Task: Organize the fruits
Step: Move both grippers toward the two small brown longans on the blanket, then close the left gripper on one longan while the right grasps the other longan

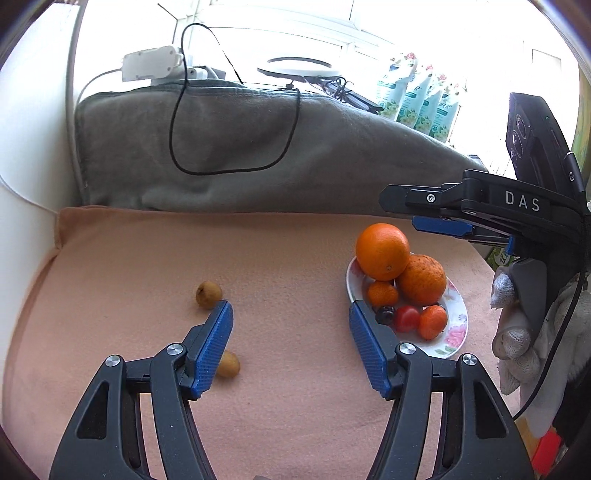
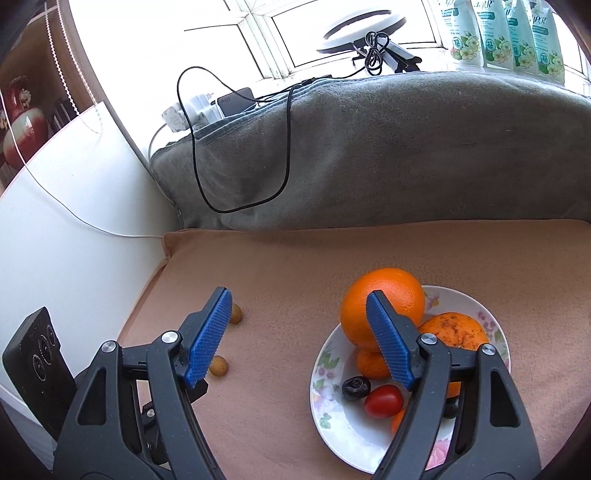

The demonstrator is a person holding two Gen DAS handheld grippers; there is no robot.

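A flowered white plate (image 2: 332, 421) on the peach cloth holds a big orange (image 2: 351, 317), a rougher orange (image 2: 454, 330), a small mandarin (image 2: 369, 363), a dark berry (image 2: 355, 387) and a cherry tomato (image 2: 383, 400). Two small brown fruits (image 1: 208, 294) (image 1: 229, 363) lie loose on the cloth, left of the plate (image 1: 456, 332). My left gripper (image 1: 290, 306) hovers open between the loose fruits and the plate, with nothing between its pads. My right gripper (image 2: 298, 297) is open and empty too, its right finger in front of the big orange.
A grey blanket roll (image 1: 229, 147) with a black cable (image 1: 236, 170) borders the cloth's far side. A white wall panel (image 2: 66, 206) stands at the left. Bottles (image 2: 506, 33) and a ring light (image 2: 369, 26) are on the windowsill. A gloved hand (image 1: 517, 321) holds the right gripper.
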